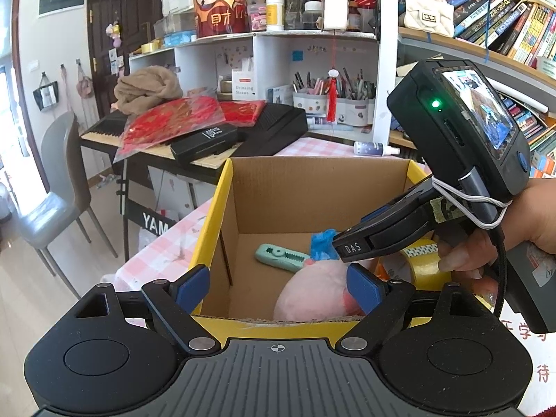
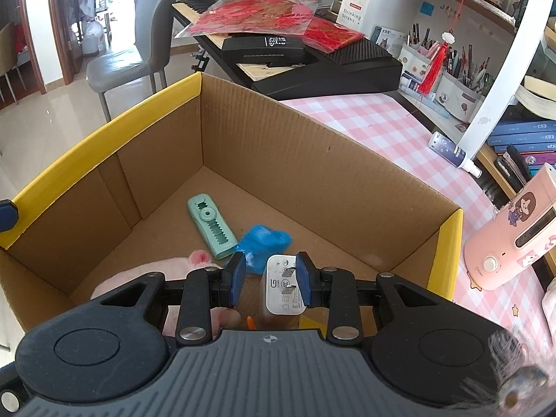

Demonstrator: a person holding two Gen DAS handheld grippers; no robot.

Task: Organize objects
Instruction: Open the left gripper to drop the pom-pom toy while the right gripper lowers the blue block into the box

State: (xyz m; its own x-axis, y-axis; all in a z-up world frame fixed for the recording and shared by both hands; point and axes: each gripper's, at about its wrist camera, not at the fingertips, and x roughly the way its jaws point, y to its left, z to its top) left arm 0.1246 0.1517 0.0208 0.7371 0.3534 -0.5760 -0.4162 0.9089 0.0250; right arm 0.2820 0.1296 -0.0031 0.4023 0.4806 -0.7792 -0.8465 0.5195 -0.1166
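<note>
At the left, the left gripper is held at the near rim of the open brown cardboard box with yellow-taped edges. Its jaws are spread wide and nothing is between them. If it is pushed forward, the rim could be knocked and the box shifted on the pink-and-white checked tablecloth.

On the box floor, from the left, lie a mint-green plastic toothed slider tool, a crumpled blue plastic cover and a pink plush toy.

The task's thing, a white plastic plug adapter with two metal prongs, is inside the box, between the blue pads of the right gripper. These jaws are only narrowly parted. The right pad lies against the adapter, but a gap shows at the left pad, so it is judged not to be pinched. If the gripper is lifted carelessly, the adapter could be dragged along by that pad. It could also tip off whatever is beneath it, which is hidden.

A yellow roll of adhesive tape crowds the box's right side, beside the person's hand.

Outside the box, the way is not blocked. A black electronic keyboard stands behind it. A white spray bottle lies further right, well apart. A pink cartoon-printed appliance with a white knob stands near the right wall and could be bumped by a wide swing.
</note>
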